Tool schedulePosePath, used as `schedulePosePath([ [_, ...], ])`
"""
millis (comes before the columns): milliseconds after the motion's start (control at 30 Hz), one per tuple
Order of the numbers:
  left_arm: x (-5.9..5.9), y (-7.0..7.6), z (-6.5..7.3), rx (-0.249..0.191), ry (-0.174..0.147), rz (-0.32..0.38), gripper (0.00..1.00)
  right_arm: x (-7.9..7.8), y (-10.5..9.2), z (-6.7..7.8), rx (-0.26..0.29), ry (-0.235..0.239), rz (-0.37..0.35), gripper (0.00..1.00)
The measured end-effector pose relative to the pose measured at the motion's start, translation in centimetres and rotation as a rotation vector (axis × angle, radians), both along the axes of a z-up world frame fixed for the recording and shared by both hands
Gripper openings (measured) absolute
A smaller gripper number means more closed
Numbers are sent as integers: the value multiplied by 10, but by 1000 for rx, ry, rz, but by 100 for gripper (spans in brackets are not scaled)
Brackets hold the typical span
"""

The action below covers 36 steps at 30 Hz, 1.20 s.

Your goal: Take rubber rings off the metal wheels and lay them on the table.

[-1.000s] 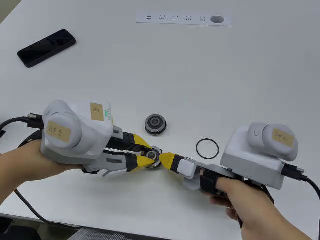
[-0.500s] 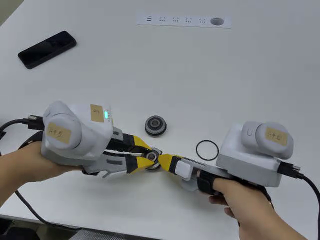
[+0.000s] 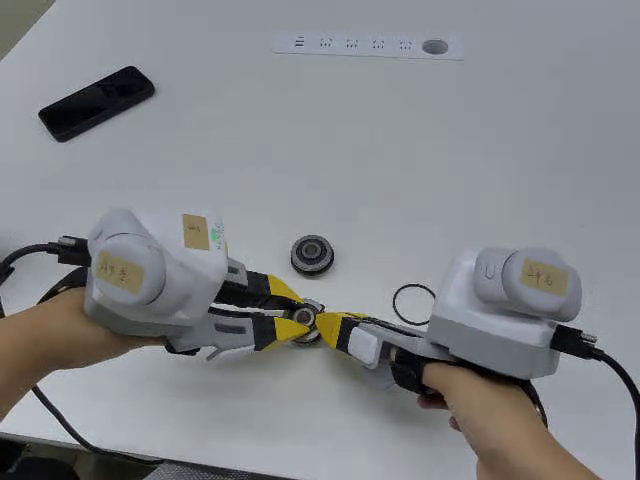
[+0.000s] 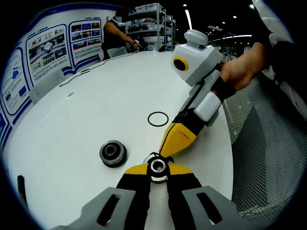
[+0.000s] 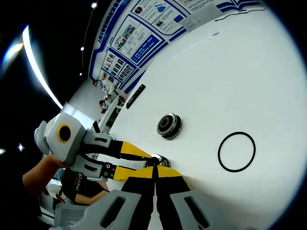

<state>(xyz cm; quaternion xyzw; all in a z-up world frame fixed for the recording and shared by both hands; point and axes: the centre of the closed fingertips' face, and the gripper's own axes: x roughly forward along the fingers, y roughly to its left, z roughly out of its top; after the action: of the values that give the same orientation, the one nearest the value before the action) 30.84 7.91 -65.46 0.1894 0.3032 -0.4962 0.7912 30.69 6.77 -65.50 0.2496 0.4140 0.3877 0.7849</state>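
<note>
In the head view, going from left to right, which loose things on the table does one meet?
Black phone → loose metal wheel → rubber ring. The power strip and the gripped wheel overlap these in width, so I leave them out.

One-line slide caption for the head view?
Left gripper clamps a metal wheel, right gripper closed at its rim; second wheel and loose rubber ring nearby.

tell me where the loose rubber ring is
The rubber ring lies on the table in the head view, right of the lone wheel, beside the right gripper.
</note>
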Motion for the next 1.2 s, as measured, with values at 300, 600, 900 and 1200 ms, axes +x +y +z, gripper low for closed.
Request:
schedulePosePath([
  [300, 0, 0, 0, 2, 0, -1, 12, 1, 2, 1, -8, -18, 12, 1],
  [600, 1, 0, 0, 2, -1, -3, 12, 0, 5, 2, -9, -20, 23, 1],
  [900, 0, 0, 0, 4, -2, -3, 12, 3, 5, 8, 25, 8, 1, 1],
  [1200, 0, -2, 0, 26, 4, 0, 13, 2, 5, 8, 59, 62, -30, 1],
])
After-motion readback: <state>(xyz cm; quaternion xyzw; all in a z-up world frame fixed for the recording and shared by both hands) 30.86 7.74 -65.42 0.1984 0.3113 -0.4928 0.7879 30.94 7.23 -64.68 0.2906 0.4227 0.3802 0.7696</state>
